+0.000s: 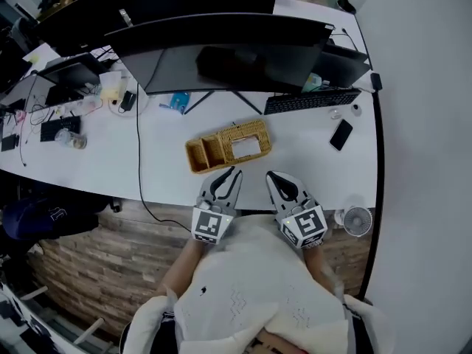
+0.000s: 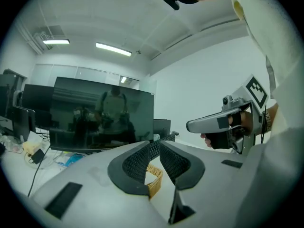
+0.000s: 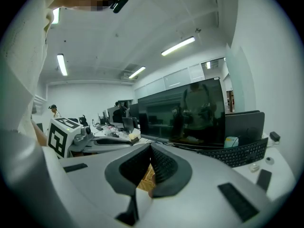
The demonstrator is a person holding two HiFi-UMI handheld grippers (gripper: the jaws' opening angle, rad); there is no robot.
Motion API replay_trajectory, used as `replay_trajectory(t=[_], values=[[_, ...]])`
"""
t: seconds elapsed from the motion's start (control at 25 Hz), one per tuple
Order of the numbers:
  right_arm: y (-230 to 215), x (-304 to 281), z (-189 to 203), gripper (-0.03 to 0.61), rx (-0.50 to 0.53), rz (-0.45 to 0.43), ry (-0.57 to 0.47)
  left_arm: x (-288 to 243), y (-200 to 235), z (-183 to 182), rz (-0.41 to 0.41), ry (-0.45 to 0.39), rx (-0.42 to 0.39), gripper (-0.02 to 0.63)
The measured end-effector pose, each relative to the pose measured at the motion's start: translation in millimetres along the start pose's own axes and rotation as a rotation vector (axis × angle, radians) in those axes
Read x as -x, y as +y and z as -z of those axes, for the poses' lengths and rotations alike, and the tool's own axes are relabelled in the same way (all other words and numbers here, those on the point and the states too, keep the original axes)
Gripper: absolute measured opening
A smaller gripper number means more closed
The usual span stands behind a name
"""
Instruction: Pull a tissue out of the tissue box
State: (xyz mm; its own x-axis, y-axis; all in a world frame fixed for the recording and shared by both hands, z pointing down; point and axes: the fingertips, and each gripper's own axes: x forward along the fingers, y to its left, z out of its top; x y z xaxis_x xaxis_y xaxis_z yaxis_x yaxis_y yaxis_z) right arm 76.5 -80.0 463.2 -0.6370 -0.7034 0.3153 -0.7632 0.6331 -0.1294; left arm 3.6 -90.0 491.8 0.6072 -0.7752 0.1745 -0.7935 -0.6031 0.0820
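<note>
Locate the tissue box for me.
In the head view, the woven tissue box sits just beyond the left gripper and right gripper, left of the phone.

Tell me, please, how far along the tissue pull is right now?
Nothing looks done yet: the white tissue lies in the slot of the woven tissue box on the desk. In hand: the left gripper and right gripper point at the box from the desk edge, both empty, short of it. Left: reach in, pinch the tissue, pull it out.

Left tool point(image 1: 228, 174): jaws a little apart, nothing between them.
Right tool point(image 1: 272, 177): jaw tips meeting, empty.
Pose: side by side, both pointing forward and slightly down.
</note>
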Motion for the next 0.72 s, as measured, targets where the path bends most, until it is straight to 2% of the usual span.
replay_trajectory(t=[0.16, 0.44, 0.72], values=[[2.0, 3.0, 6.4, 0.002, 0.003, 0.041, 0.029, -10.8, -5.3, 14.2, 0.07, 0.037, 0.02, 0.061], [-2.2, 10.7, 13.8, 0.002, -0.035, 0.143, 0.043, -23.5, 0.5, 23.3, 0.12, 0.051, -0.034, 0.061], [-4.5, 16.6, 18.6, 0.002, -0.058, 0.209, 0.048, -37.8, -1.6, 57.4, 0.205, 0.163, -0.107, 0.103]])
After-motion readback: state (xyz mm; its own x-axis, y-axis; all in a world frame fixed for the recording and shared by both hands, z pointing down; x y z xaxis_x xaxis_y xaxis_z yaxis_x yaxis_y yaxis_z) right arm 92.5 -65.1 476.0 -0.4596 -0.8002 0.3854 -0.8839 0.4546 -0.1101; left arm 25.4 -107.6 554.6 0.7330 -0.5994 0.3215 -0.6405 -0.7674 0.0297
